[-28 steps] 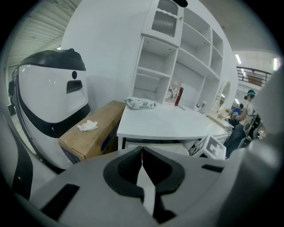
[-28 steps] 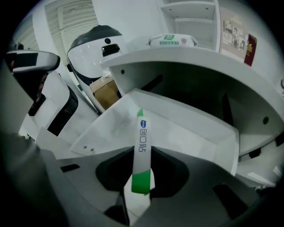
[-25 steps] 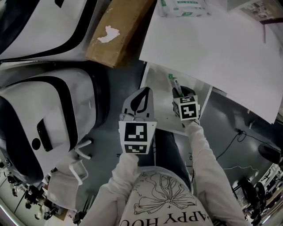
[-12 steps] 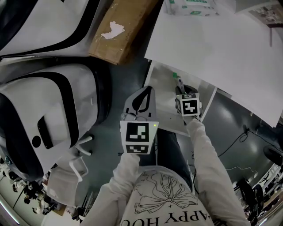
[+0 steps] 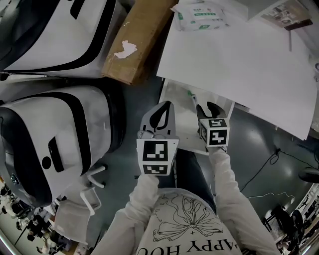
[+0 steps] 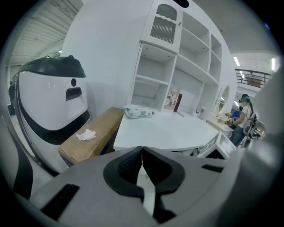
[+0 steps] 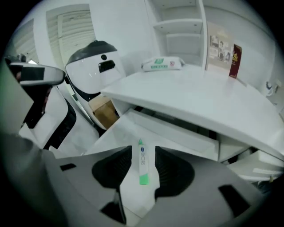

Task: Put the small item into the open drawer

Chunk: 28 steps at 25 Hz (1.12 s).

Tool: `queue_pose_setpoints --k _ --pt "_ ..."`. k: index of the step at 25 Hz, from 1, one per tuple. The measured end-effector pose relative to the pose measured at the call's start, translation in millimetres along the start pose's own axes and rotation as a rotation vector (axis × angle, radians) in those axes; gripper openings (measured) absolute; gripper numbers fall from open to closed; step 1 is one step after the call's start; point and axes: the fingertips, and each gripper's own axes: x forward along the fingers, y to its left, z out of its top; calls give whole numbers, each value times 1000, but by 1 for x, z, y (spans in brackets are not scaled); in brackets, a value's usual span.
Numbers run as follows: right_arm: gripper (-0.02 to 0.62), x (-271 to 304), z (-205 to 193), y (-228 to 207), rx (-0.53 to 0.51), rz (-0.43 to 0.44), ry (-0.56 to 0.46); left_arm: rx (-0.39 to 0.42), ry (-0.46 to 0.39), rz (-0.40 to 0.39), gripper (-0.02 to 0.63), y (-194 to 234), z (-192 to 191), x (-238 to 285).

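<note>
The small item (image 7: 142,164), a white pen-like stick with green ends, lies flat on the floor of the open drawer (image 7: 116,132) under the white desk (image 7: 199,97). My right gripper (image 7: 143,150) hovers just above it; its jaws are opening, and the stick shows in the gap below them, untouched by either pad. In the head view the right gripper (image 5: 209,107) is over the drawer's (image 5: 175,107) near half, with the item (image 5: 193,96) just beyond its tips. My left gripper (image 5: 166,104) is shut and empty at the drawer's left edge, its jaws (image 6: 142,150) pressed together.
A brown cardboard box (image 5: 137,37) lies left of the desk (image 5: 234,55). A large white and black machine shell (image 5: 50,134) fills the left side. A wipes packet (image 5: 202,15) rests on the desk's far edge. A cable (image 5: 264,159) runs over the grey floor at right.
The right gripper held the stick upright over the drawer before; now its jaws have spread, the stick lies in the drawer, and the gripper has drawn back slightly. The left gripper stayed put.
</note>
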Motion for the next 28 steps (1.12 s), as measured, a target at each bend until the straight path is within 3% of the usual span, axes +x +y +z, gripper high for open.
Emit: queue_pose_setpoints --k 13,28 --pt "81 -180 120 -28 103 -146 -434 93 -190 -50 6 -55 105 -34" --pt "54 -314 180 -41 114 -236 -729 161 -392 -80 6 -103 199 -92"
